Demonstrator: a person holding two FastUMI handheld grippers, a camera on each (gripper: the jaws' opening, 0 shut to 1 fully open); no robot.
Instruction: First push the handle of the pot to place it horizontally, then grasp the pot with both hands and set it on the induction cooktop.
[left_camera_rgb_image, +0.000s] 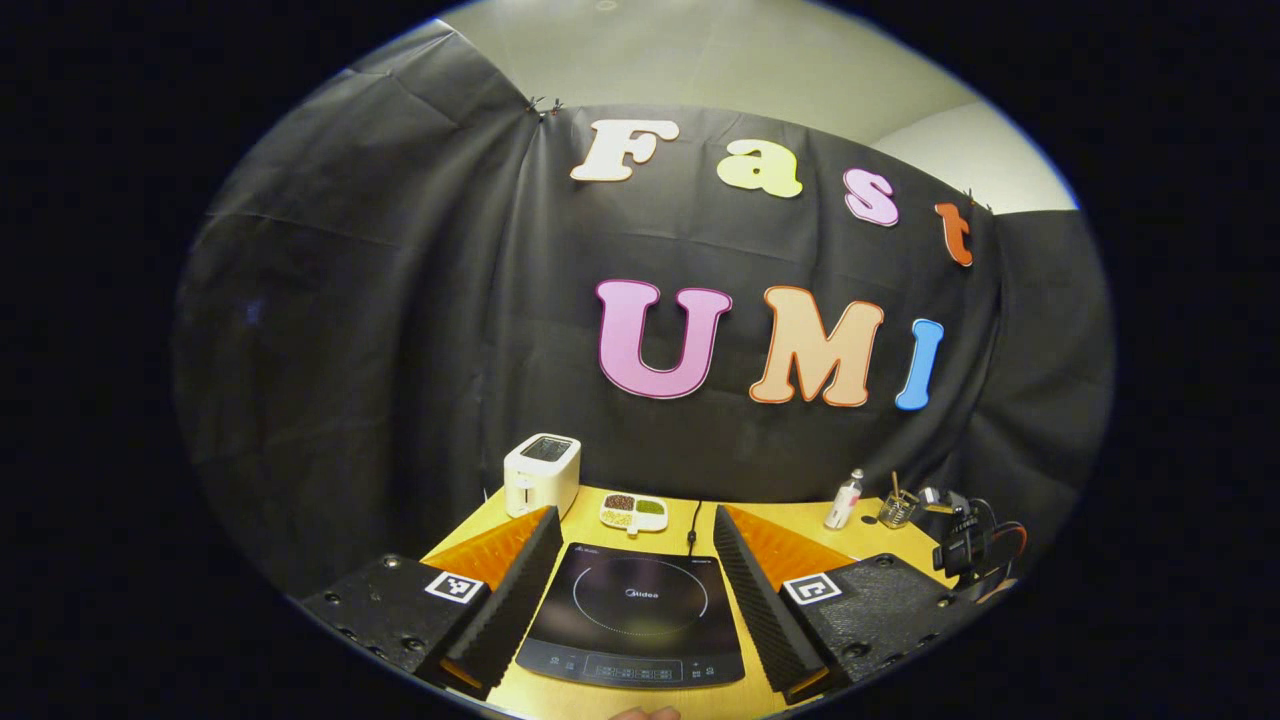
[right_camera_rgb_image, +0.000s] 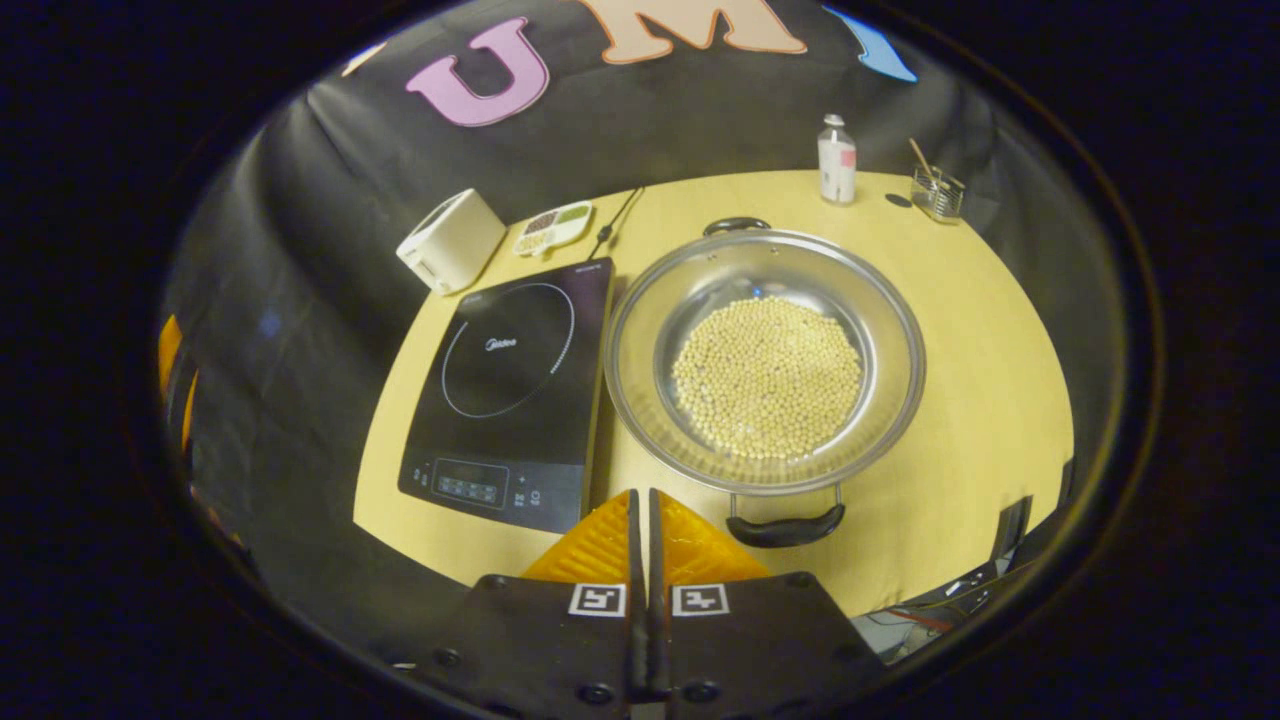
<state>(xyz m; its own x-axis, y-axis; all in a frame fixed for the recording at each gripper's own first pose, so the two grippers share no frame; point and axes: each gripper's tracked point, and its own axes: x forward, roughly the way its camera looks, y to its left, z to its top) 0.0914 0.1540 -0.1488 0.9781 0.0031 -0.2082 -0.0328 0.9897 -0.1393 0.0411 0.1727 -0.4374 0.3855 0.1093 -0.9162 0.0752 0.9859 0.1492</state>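
Covering the scene is a yellow wooden table backed by black cloth, a pale wall above in the left gripper view; the induction cooktop lies flat, its printed brand too small to read; touching its right edge sits the pot, filled with pale beans, black handles near and far; behind the cooktop stand a toaster and divided dish; left gripper spread wide above the cooktop; right gripper pressed together, empty, hovering at the cooktop's near right corner.

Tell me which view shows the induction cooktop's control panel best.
The left gripper view: the induction cooktop lies straight ahead between the open fingers, its control panel nearest the camera. The right gripper view shows the cooktop from above, at an angle, beside the pot, with the panel small.
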